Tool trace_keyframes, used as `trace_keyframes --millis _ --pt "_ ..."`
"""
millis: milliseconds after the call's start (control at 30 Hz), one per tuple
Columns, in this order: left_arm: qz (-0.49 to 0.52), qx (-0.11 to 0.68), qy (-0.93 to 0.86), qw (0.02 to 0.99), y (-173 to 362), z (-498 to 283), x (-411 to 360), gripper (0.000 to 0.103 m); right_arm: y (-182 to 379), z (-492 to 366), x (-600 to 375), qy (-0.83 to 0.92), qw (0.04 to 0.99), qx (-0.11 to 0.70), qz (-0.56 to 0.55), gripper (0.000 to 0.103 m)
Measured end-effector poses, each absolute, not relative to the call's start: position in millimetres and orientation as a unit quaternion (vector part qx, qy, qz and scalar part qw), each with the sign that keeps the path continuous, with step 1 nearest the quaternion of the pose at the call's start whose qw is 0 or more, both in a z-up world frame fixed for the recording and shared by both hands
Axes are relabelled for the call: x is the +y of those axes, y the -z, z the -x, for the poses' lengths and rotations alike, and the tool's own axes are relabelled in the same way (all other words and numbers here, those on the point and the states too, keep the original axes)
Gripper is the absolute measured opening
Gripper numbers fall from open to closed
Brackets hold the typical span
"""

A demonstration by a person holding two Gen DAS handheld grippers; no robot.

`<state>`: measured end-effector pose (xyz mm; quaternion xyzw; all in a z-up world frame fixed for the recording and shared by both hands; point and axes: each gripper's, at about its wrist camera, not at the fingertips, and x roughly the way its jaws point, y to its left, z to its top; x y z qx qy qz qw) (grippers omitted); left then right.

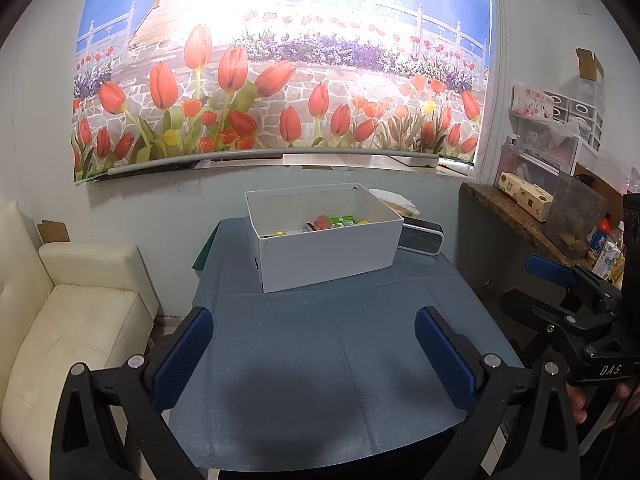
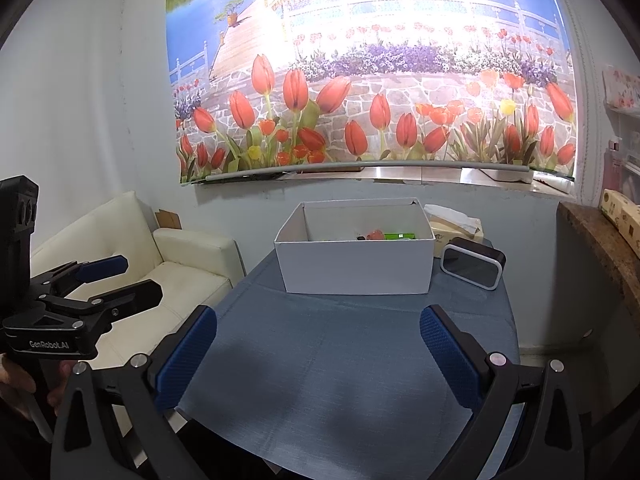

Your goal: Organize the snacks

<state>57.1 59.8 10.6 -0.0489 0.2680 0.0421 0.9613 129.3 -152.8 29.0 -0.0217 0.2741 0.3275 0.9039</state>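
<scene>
Your left gripper [image 1: 314,354] hangs above the near part of the table [image 1: 304,360], its two blue-padded fingers [image 1: 184,354] spread wide with nothing between them. Your right gripper [image 2: 318,356] is the same: fingers [image 2: 450,354] well apart, empty, held over the blue cloth. Each tool shows in the other's camera, at the right edge of the left view and the left edge of the right view, side by side and apart from each other, with a bit of your hand [image 2: 18,380] visible on the left handle. The snacks [image 1: 322,224] are inside the white box [image 1: 332,252], which stands open-topped on the far half of the table, well beyond both grippers. Over the rim you can see a round orange-red item, some green and yellow packets, and something white, but the front wall hides most of them and they are too small to name. The cloth in front of the box is bare. Just to the right of the box, touching or nearly touching its corner, a small black clock [image 2: 472,268] with a pale frame stands on the table, and behind it lies a tissue box [image 2: 456,220]. A cream sofa [image 1: 60,320] sits off the table's left side, and a tulip poster [image 1: 280,72] hangs on the wall behind.
</scene>
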Motion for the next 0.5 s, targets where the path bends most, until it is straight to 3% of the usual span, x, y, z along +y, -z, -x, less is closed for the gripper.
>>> trace_keyframes --millis 500 --pt "0.047 0.267 -0.038 0.962 -12.4 -57.4 57.4 0.103 -31.6 -126.3 -151.6 -0.334 0.904 0.268 0.019 0.103"
